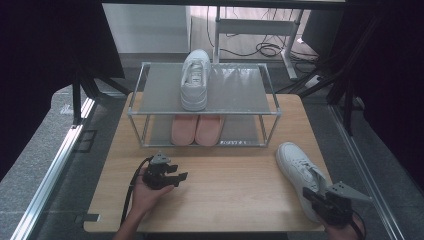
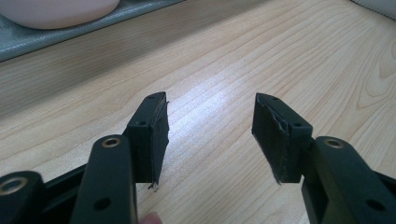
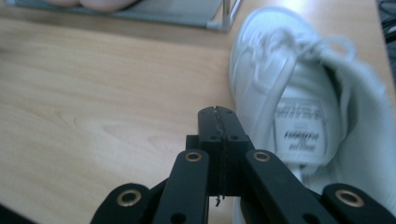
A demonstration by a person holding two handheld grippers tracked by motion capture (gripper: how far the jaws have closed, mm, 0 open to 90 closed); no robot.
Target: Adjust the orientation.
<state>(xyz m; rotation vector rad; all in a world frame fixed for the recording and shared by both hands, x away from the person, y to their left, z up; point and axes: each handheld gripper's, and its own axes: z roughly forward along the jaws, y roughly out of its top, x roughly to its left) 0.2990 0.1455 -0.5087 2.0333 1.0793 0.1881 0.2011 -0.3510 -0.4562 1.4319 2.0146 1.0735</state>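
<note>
Wooden table (image 1: 225, 185) with a two-tier metal shoe rack (image 1: 202, 114) at its far side. One white sneaker (image 1: 195, 80) lies on the rack's upper shelf, toe toward the person; a pair of pink slippers (image 1: 196, 129) sits on the lower shelf beneath it. A second white sneaker (image 1: 300, 172) lies on the table near the right edge, in front of the rack's right corner, its heel toward the person. The right gripper (image 1: 316, 198), jaws pressed together with nothing between them, hovers at this sneaker's heel; in the right gripper view the closed tips sit just beside the shoe's tongue label (image 3: 299, 128). The left gripper (image 1: 177, 176) rests low over bare table in front of the rack, jaws spread and empty, well apart from the sneaker.
</note>
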